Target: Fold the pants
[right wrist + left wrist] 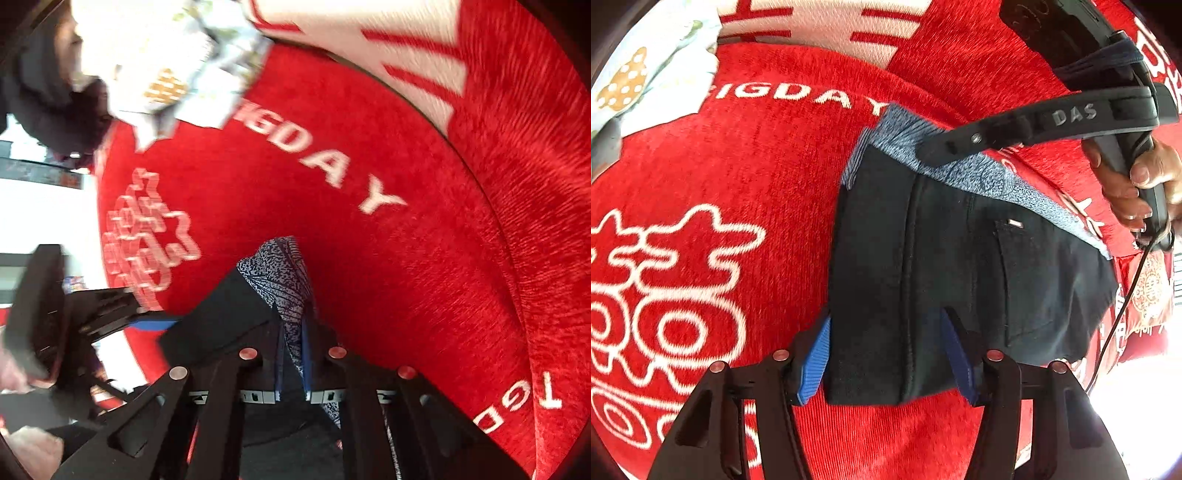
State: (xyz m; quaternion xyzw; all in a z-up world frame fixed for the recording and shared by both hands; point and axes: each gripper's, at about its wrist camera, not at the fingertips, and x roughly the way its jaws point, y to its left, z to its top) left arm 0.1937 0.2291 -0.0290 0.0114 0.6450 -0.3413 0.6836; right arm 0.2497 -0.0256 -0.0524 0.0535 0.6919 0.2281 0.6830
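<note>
The pants point(960, 266) lie folded on the red blanket point(738, 184). The right claw point(291, 354) is clamped on the grey waistband point(280, 280), likely to lift it; the left claw point(886, 354) straddles the folded edge, half open, not pinching.

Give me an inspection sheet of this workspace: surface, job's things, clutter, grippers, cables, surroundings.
Surface: red blanket with white lettering and patterns.
Job's things: dark pants lying flat, speckled blue-grey waistband.
Clutter: pale printed cloth at the far corner.
Grippers: left gripper open, blue pads straddling the pants' edge; right gripper shut on the waistband.
Cables: black cable hanging from the right gripper's handle.
Surroundings: bright, washed-out areas; details unclear.
</note>
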